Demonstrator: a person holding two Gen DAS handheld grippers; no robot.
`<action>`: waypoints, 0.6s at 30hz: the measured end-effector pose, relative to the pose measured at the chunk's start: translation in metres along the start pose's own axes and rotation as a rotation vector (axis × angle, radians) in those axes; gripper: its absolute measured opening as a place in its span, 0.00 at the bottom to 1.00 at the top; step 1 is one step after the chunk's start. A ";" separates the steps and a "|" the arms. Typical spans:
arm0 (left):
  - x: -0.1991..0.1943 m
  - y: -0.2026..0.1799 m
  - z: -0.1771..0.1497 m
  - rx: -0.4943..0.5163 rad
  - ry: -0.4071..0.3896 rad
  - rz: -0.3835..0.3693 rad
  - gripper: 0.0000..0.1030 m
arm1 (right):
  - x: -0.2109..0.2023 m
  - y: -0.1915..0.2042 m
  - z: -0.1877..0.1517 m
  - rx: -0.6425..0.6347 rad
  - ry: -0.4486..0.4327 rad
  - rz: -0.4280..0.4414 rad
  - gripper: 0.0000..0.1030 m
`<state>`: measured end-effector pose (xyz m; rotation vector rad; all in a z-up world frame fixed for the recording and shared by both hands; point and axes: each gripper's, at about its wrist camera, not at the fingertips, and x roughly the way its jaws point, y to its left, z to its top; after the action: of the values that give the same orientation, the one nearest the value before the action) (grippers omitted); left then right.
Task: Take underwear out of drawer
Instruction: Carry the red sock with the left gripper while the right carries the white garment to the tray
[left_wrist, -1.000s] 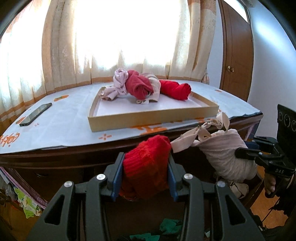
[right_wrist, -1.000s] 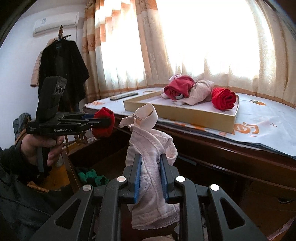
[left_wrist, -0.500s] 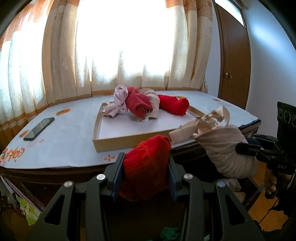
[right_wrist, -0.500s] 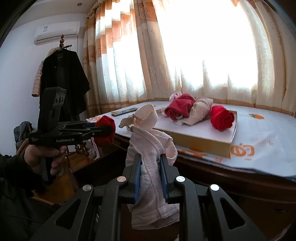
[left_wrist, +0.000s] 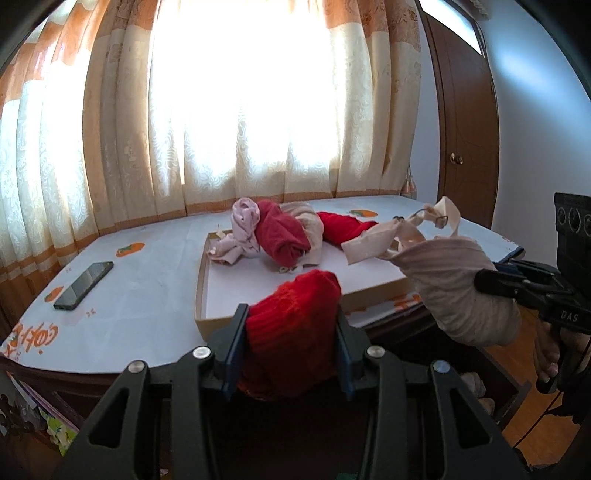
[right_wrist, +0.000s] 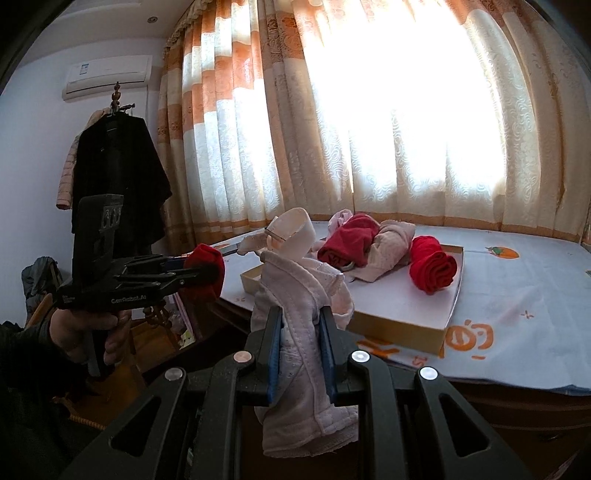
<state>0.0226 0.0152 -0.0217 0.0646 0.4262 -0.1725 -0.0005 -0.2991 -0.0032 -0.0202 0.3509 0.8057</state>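
My left gripper (left_wrist: 291, 328) is shut on a rolled red underwear piece (left_wrist: 295, 321), held above the table's front edge; it also shows in the right wrist view (right_wrist: 205, 273). My right gripper (right_wrist: 301, 347) is shut on a pale pink bra (right_wrist: 303, 321) with a looped strap, seen in the left wrist view (left_wrist: 454, 288) at the right. A shallow cardboard tray (left_wrist: 201, 291) on the table holds a pile of pink, dark red and beige underwear (left_wrist: 273, 236) and a red roll (right_wrist: 432, 269).
A black phone (left_wrist: 83, 284) lies on the white tablecloth at the left. Curtains hang behind the table. A wooden door (left_wrist: 465, 122) stands at the right. A black coat (right_wrist: 118, 181) hangs at the left. The drawer is below, mostly hidden.
Both grippers have risen with their garments, from below the table edge to above its level, and moved closer to the tray.
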 end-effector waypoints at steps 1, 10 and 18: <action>0.000 0.001 0.002 0.000 -0.003 0.001 0.40 | 0.001 0.000 0.002 0.002 -0.003 -0.002 0.20; 0.009 0.007 0.017 0.007 -0.015 0.007 0.40 | 0.007 -0.004 0.017 0.014 -0.010 -0.018 0.20; 0.018 0.015 0.029 0.013 -0.019 0.022 0.40 | 0.014 -0.011 0.030 0.024 -0.011 -0.039 0.20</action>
<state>0.0534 0.0246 -0.0027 0.0802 0.4054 -0.1543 0.0256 -0.2925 0.0195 -0.0004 0.3482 0.7627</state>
